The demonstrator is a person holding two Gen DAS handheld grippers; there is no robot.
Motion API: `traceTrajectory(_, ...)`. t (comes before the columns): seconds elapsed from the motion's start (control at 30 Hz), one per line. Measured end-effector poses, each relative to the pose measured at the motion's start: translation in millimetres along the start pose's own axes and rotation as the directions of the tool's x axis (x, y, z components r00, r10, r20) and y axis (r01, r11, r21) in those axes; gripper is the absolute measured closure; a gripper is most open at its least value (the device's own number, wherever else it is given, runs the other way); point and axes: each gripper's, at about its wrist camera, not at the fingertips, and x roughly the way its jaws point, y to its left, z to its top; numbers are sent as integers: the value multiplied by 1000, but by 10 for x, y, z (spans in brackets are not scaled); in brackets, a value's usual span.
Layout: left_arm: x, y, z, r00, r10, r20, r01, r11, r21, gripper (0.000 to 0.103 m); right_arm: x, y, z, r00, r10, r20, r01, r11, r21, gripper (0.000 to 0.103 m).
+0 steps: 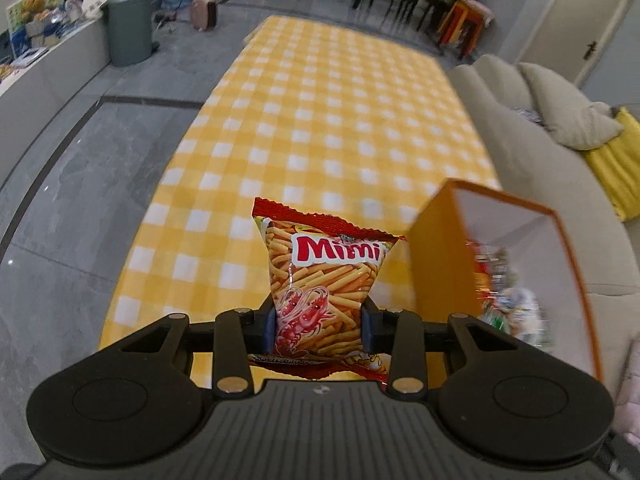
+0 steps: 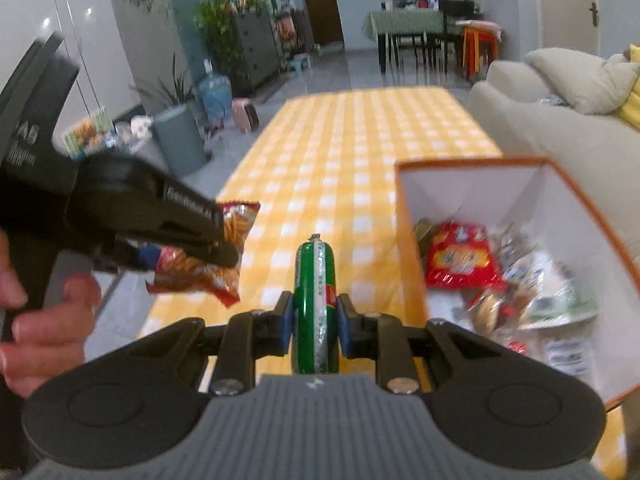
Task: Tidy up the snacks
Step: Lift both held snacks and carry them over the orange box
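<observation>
The left gripper [image 1: 319, 328] has its fingers [image 1: 269, 326] clamped on the lower half of a snack bag [image 1: 326, 276], a red and yellow pack printed with "Mimi", fries-like sticks and shrimps. The bag stands upright between the blue pads and is held in the air above the table [image 1: 320, 120], which is covered with a yellow and white checked cloth. Just to the right of the bag sits an orange box [image 1: 444, 264] with a white inside, open at the top and tilted in this view; blurred snack packs lie in it.

The right gripper [image 2: 311, 326] holds a green sausage [image 2: 308, 280] with a silver seam, its fingers [image 2: 283, 326] pressed against both sides, the stick pointing forward and up over the table [image 2: 360, 140]. The box [image 2: 408, 248] stands close on its right, near the table's right edge, and a red pack [image 2: 460, 256] and several other wrappers lie on its bottom. In the right wrist view the left gripper [image 2: 224, 240] shows from the side with the snack bag [image 2: 208, 268] in its grip, and a hand [image 2: 44, 320] is wrapped around its handle. A beige sofa [image 1: 540, 140] runs along the table's right side.
</observation>
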Motion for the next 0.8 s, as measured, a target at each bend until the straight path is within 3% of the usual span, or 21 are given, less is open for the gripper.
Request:
traceTrajectory(0.1,-175,-224,-38,999,-37,16,36,999,16,60,-277,-169,137,998,1,55,-2,1000,15,83)
traceTrajectory(0.23,-299,-519,-121,996,-90,11,89,995,42,60,-728,-527,341,994,52,99,-47,998,-53,83)
traceTrajectory(0.5,-224,-1055,-356,982,-177,-66,184,977,109,60,-1144,-1321,607,988,149,29,-134,950,-284,83)
traceTrajectory(0.57,-176,-1153,-428,977,-195,-88,204,971,120,60,-1143,-1471,639,981,195,-14,-188,919,-345,83)
traceTrajectory(0.63,-112,-1241,-484,974,-200,-104,213,967,136,60,-1101,-1518,662,971,223,-83,-237,864,-445,83)
traceTrajectory(0.73,-29,-1303,-550,971,-205,-125,222,965,142,60,-941,-1540,623,963,195,-184,-266,774,-575,83)
traceTrajectory(0.8,7,-1320,-582,971,-203,-130,221,964,148,60,-778,-1582,602,947,185,-264,-312,726,-613,83)
